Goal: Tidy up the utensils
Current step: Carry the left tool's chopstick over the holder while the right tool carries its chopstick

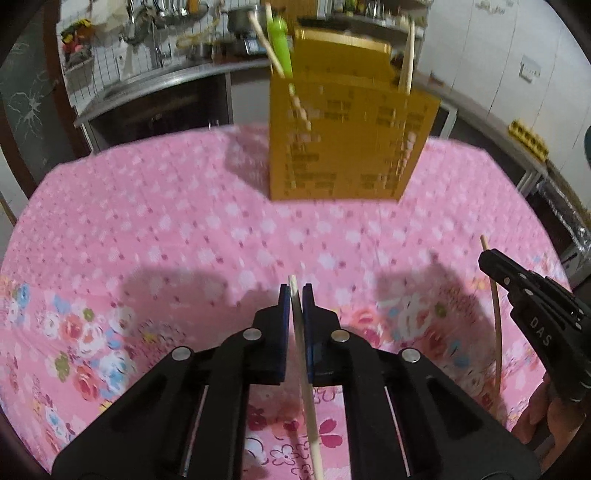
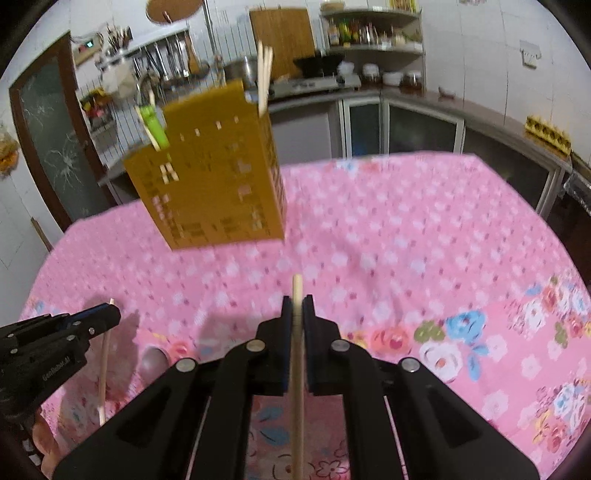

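Behind pink floral tablecloth (image 2: pixel 388 236), steel kitchen counter (image 2: pixel 461 107).

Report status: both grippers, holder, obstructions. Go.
Left gripper shut on chopstick. Right gripper shut on second chopstick. Yellow holder ahead, upright. Path clear.

A table draped in a pink floral cloth (image 2: pixel 388 236) fills the lower half of both views. Behind it, a grey counter (image 2: pixel 436 101) runs along white tiled walls (image 2: pixel 480 48), with glass-fronted cabinets (image 2: pixel 399 127) beneath. At upper right of the right wrist view, corner shelves (image 2: pixel 373 33) carry bottles and jars; a wooden board (image 2: pixel 282 40) leans against the wall at upper centre. At far left stands a dark-framed door with cracked glass (image 2: pixel 55 147). In the left wrist view, a wire rack (image 1: pixel 122 48) hangs at upper left above the counter, and a wall socket (image 1: pixel 529 68) sits at upper right.
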Demonstrator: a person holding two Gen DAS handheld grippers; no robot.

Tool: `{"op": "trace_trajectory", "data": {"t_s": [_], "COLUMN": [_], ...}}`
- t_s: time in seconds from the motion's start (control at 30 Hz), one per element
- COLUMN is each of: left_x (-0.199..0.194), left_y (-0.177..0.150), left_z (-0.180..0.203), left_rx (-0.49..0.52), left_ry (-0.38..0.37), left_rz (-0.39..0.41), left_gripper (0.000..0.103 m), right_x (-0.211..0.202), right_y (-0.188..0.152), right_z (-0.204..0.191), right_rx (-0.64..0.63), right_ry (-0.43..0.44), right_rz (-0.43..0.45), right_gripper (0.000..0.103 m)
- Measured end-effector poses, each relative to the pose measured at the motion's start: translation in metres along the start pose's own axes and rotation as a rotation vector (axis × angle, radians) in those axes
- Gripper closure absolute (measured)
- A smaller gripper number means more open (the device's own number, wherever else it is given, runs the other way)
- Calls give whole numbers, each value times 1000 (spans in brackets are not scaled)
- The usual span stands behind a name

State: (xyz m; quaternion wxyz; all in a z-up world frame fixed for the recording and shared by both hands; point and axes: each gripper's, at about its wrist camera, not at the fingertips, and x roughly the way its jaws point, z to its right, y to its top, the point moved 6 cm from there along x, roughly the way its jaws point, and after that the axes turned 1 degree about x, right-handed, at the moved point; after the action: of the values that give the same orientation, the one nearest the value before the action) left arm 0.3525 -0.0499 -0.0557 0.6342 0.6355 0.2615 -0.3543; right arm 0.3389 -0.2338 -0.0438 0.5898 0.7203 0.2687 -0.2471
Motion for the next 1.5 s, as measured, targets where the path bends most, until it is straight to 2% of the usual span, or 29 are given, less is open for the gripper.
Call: {"op": "trace_trajectory", "data": {"t_s": [0.3,0.53,0.87,1.17,1.3,1.5], "left_x": [-50,-77,-92,-113,-123,-147], "left_y": [29,42,55,78,96,145], "left_z": [-3,-6,-12,-10,-8,0], "left_rx": [1,0,-9,-12,-21,-17], "left_ry": [3,-23,-44,-72,-80,-90], "left_rz": [221,320,365,451,495,593], "left_gripper": [99,99,99,99,99,99], "right_x": [-41,-66,-72,-84,-92,-107], "right_y": [32,50,61,85,110,164], "right_z": [-8,-17,-16,-18,-22,-35], "right_rx": [-25,-34,-35,-46,-51,-53], "right_ry": [39,80,93,92,99,119], "right_rz": [177,262,311,378,429,517], "right_gripper": [97,97,97,97,97,97]}}
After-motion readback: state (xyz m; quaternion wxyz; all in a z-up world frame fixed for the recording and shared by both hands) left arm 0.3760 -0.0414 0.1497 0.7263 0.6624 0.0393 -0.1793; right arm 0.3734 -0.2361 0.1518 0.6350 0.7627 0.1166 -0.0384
